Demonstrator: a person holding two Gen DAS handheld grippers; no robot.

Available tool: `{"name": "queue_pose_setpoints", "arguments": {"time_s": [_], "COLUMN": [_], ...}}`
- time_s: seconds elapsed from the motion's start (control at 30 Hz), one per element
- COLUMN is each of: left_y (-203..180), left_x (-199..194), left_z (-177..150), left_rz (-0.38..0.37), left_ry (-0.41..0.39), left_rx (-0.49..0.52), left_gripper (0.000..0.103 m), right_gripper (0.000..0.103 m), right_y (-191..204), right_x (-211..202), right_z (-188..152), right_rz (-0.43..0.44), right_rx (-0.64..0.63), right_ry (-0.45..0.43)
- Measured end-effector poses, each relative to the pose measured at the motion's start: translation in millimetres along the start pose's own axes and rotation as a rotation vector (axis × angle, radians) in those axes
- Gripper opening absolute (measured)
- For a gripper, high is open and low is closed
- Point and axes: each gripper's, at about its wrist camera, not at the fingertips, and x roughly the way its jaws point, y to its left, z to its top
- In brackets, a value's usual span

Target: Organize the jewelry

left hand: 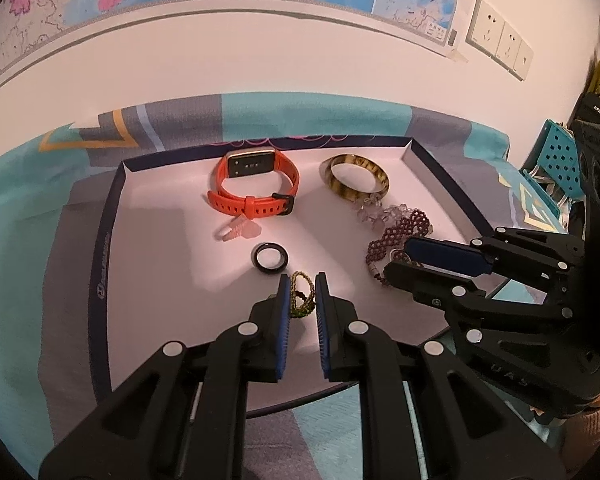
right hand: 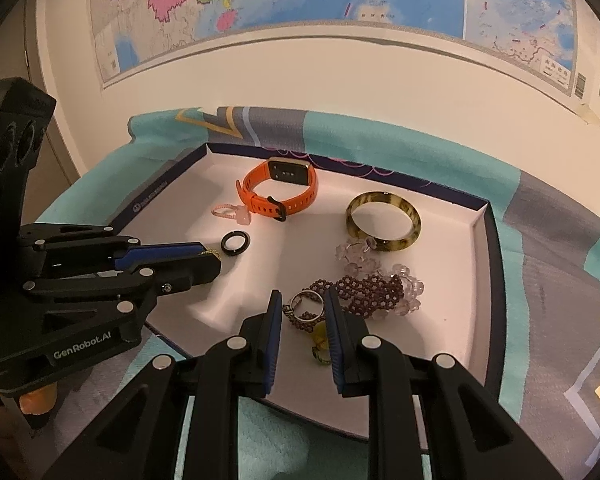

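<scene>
A shallow white tray (left hand: pixel 112 216) (right hand: pixel 480 248) holds the jewelry. In it are an orange watch (left hand: pixel 256 186) (right hand: pixel 284 192), a tortoiseshell bangle (left hand: pixel 356 178) (right hand: pixel 382 220), a black ring (left hand: pixel 269 261) (right hand: pixel 234 243), a pink ring (left hand: pixel 238 232) (right hand: pixel 232 213), a dark red beaded bracelet (left hand: pixel 400 236) (right hand: pixel 364 290) and clear beads (right hand: pixel 358 254). My left gripper (left hand: pixel 302 286) (right hand: pixel 214 260) is open around a small green beaded ring (left hand: pixel 302 296). My right gripper (right hand: pixel 300 304) (left hand: pixel 398 254) is open around a silver ring (right hand: pixel 308 306) and a yellow-green ring (right hand: pixel 320 342).
The tray lies on a teal and grey cloth (left hand: pixel 28 240) (right hand: pixel 548 248). A white wall with maps (right hand: pixel 300 0) stands behind. Wall sockets (left hand: pixel 500 38) and a teal perforated rack (left hand: pixel 560 160) are at the right in the left wrist view.
</scene>
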Motion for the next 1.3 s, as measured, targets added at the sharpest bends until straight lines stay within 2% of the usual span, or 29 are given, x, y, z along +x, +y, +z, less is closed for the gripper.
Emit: {"name": "queue_pose_setpoints", "arguments": {"time_s": [0.2, 0.3, 0.4, 0.47, 0.6, 0.63, 0.67, 0.7, 0.77, 0.83, 0.9, 0.97, 1.03, 1.3], "left_y": [-2, -2, -1, -1, 1, 1, 1, 2, 3, 4, 4, 4, 3, 0], "left_x": [2, 2, 1, 0, -9, -13, -20, -26, -39, -55, -67, -77, -85, -100], "left_z": [-1, -1, -1, -2, -3, -4, -5, -6, -9, -14, -18, -24, -31, -53], "left_rz": [0.003, 0.004, 0.008, 0.015, 0.016, 0.021, 0.035, 0.046, 0.050, 0.071, 0.075, 0.083, 0.119, 0.202], "left_ry": [0.009, 0.009, 0.009, 0.008, -0.016, -0.026, -0.044, -0.059, -0.098, -0.141, -0.165, -0.182, -0.192, -0.198], "left_rx": [0.007, 0.007, 0.002, -0.002, -0.011, -0.010, -0.008, -0.009, -0.008, -0.011, -0.017, -0.023, -0.027, -0.039], "left_gripper": [0.012, 0.016, 0.026, 0.038, 0.054, 0.063, 0.075, 0.080, 0.090, 0.098, 0.097, 0.097, 0.097, 0.097], "right_gripper": [0.020, 0.021, 0.025, 0.030, 0.035, 0.039, 0.043, 0.047, 0.071, 0.075, 0.080, 0.091, 0.096, 0.096], "right_y": [-2, -3, -2, -2, -3, -3, -3, -3, -5, -7, -6, -3, 2, 16], "right_x": [5, 7, 7, 6, -2, -7, -10, -16, -25, -36, -42, -47, -53, -71], "right_z": [-1, -1, -2, -2, -4, -4, -4, -5, -7, -12, -16, -22, -29, -52], "right_rz": [-0.010, -0.012, -0.015, -0.015, -0.012, -0.010, -0.013, -0.020, -0.026, -0.028, -0.033, -0.047, -0.043, -0.084], "right_rx": [0.004, 0.009, 0.008, 0.006, 0.015, 0.018, 0.018, 0.022, 0.041, 0.065, 0.069, 0.068, 0.076, 0.084], "right_ry": [0.015, 0.017, 0.017, 0.015, -0.003, -0.016, -0.024, -0.036, -0.060, -0.089, -0.095, -0.104, -0.106, -0.119]}}
